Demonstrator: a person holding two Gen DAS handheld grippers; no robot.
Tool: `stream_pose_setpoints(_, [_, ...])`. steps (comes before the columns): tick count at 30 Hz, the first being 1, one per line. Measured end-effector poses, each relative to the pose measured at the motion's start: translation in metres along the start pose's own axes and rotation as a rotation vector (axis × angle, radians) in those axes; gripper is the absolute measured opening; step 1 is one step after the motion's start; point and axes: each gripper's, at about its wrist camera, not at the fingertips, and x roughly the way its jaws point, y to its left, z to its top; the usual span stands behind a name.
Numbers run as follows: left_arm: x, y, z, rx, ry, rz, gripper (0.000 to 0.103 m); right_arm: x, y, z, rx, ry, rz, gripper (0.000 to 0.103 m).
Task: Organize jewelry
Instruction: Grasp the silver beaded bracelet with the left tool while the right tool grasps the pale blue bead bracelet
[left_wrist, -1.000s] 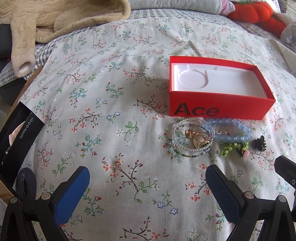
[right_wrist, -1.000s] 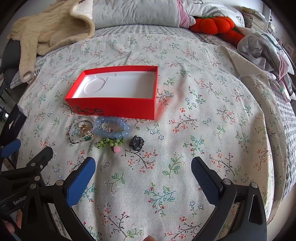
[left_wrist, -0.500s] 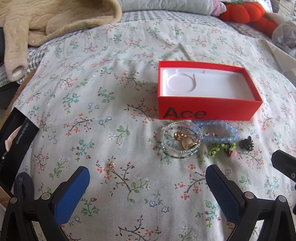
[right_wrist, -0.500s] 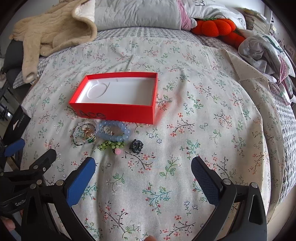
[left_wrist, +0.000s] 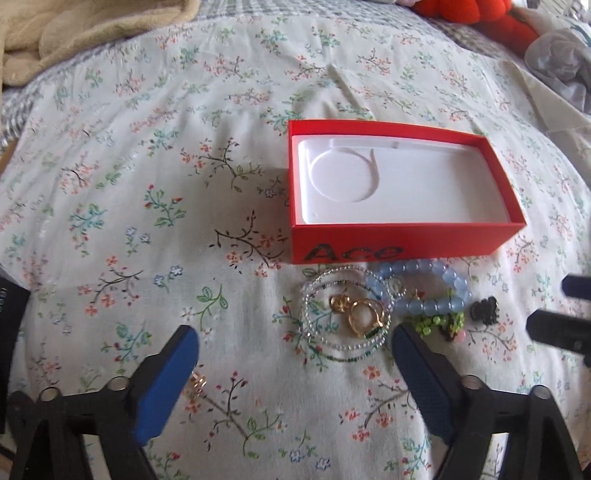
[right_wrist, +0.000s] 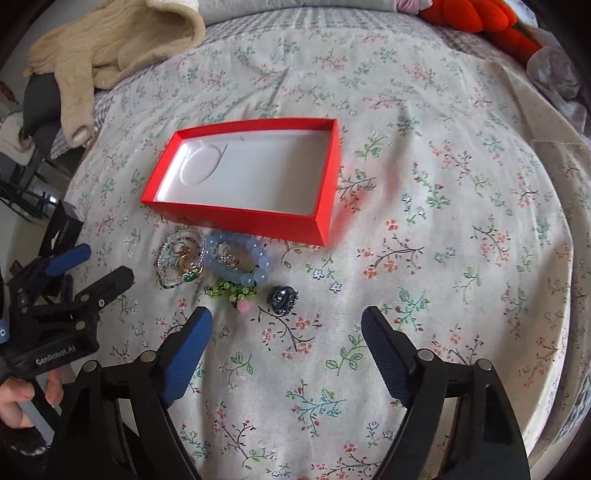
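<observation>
An open red box (left_wrist: 402, 242) (right_wrist: 255, 221) with a white insert lies on the floral bedspread. In front of it lie a clear beaded bracelet (left_wrist: 314, 317) (right_wrist: 164, 271) around gold rings (left_wrist: 364, 314), a blue bead bracelet (left_wrist: 454, 282) (right_wrist: 251, 275), a green bead piece (left_wrist: 436, 323) (right_wrist: 225, 290) and a dark brooch (left_wrist: 485, 310) (right_wrist: 282, 295). A small gold earring (left_wrist: 197, 380) lies by the left finger. My left gripper (left_wrist: 295, 350) is open, just short of the bracelets. My right gripper (right_wrist: 286, 332) is open, just short of the brooch.
A beige fleece garment (right_wrist: 110, 44) lies at the back left. An orange plush (right_wrist: 480, 18) and crumpled cloth (left_wrist: 561, 62) sit at the back right. A black box (right_wrist: 61, 229) stands at the bed's left edge.
Both grippers have moved forward and closer to the jewelry. The earring, before well ahead of the left finger, is now beside it. Nothing was picked up.
</observation>
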Motion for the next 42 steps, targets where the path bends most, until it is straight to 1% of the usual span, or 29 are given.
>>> stream_pose_setpoints(2, [0.012,0.008,0.003,-0.032,0.012,-0.045,0.072,0.012,-0.001,0.005,0.008,0.025,0.047,0.076])
stream_pose_setpoints(3, [0.018,0.011,0.005,-0.046,0.02,-0.058,0.07,0.017,0.0,0.007,0.007,0.033,0.068,0.075])
stream_pose_setpoints(5, [0.03,0.016,0.009,-0.069,0.05,-0.099,0.059,0.026,0.001,0.012,0.008,0.043,0.098,0.069])
stream_pose_setpoints(6, [0.036,0.018,0.011,-0.081,0.063,-0.12,0.056,0.03,0.001,0.014,0.01,0.045,0.112,0.067])
stream_pose_setpoints(8, [0.043,0.021,0.014,-0.098,0.069,-0.146,0.049,0.038,0.0,0.019,0.024,0.05,0.135,0.058])
stream_pose_setpoints(9, [0.046,0.023,0.016,-0.105,0.071,-0.156,0.046,0.041,-0.001,0.022,0.031,0.053,0.143,0.055])
stream_pose_setpoints(11, [0.053,0.025,0.02,-0.12,0.083,-0.176,0.037,0.049,-0.002,0.026,0.04,0.063,0.15,0.043])
stream_pose_setpoints(12, [0.056,0.026,0.021,-0.128,0.089,-0.187,0.034,0.052,-0.001,0.028,0.043,0.066,0.152,0.041])
stream_pose_setpoints(14, [0.062,0.027,0.024,-0.138,0.105,-0.206,0.026,0.058,-0.001,0.032,0.053,0.076,0.162,0.037])
stream_pose_setpoints(17, [0.069,0.025,0.027,-0.141,0.123,-0.219,0.018,0.064,0.002,0.035,0.051,0.09,0.161,0.031])
stream_pose_setpoints(19, [0.074,0.022,0.028,-0.142,0.139,-0.221,0.016,0.068,0.004,0.036,0.046,0.097,0.149,0.029])
stream_pose_setpoints(22, [0.081,0.018,0.029,-0.145,0.154,-0.214,0.007,0.073,0.005,0.037,0.041,0.105,0.13,0.024])
stream_pose_setpoints(24, [0.083,0.016,0.03,-0.149,0.156,-0.204,0.007,0.075,0.005,0.038,0.036,0.105,0.119,0.021])
stream_pose_setpoints(25, [0.082,0.016,0.03,-0.151,0.156,-0.204,0.006,0.075,0.005,0.038,0.035,0.103,0.114,0.018])
stream_pose_setpoints(27, [0.082,0.016,0.03,-0.158,0.152,-0.202,0.005,0.075,0.006,0.038,0.028,0.101,0.105,0.017])
stream_pose_setpoints(29, [0.081,0.016,0.03,-0.162,0.146,-0.199,0.005,0.074,0.007,0.037,0.017,0.095,0.089,0.013])
stream_pose_setpoints(30, [0.079,0.017,0.03,-0.162,0.142,-0.197,0.005,0.073,0.009,0.038,0.012,0.09,0.083,0.012])
stream_pose_setpoints(35, [0.066,0.017,0.03,-0.15,0.111,-0.203,0.005,0.063,0.014,0.036,-0.002,0.067,0.079,0.012])
stream_pose_setpoints(42, [0.034,0.014,0.028,-0.114,0.037,-0.227,0.005,0.038,0.019,0.035,-0.004,0.016,0.108,0.012])
